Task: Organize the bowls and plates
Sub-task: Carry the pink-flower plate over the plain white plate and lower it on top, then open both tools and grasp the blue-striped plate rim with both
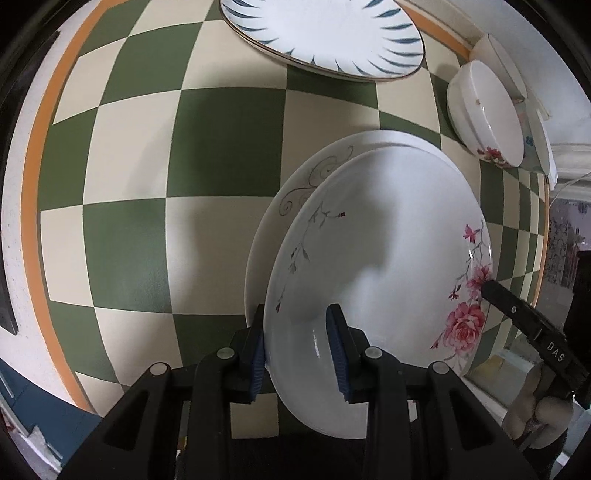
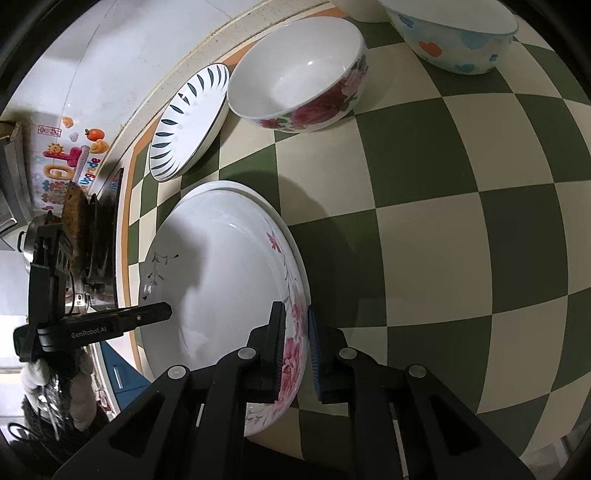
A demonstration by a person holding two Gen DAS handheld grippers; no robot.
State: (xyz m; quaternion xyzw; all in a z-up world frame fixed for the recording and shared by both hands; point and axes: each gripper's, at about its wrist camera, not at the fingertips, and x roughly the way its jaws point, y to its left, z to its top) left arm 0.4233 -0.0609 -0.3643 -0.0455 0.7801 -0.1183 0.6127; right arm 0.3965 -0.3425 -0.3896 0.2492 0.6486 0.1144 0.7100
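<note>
A white plate with pink flowers (image 1: 388,240) (image 2: 221,266) is held at two opposite rims, over the checked tablecloth (image 1: 147,166). My left gripper (image 1: 298,350) is shut on its near rim; in the right wrist view that gripper's finger (image 2: 147,314) reaches in from the left. My right gripper (image 2: 297,350) is shut on the rim with the roses, and its finger (image 1: 509,302) shows at the plate's right edge. Under the flowered plate lies a white plate with a grey swirl pattern (image 1: 295,192) (image 2: 258,195), mostly covered.
A plate with blue leaf marks (image 1: 325,33) (image 2: 188,122) lies farther back. A white bowl with roses (image 1: 487,118) (image 2: 295,66) and a bowl with blue flowers (image 2: 454,33) stand by the wall. A stove (image 2: 99,236) sits beyond the table's orange-edged side.
</note>
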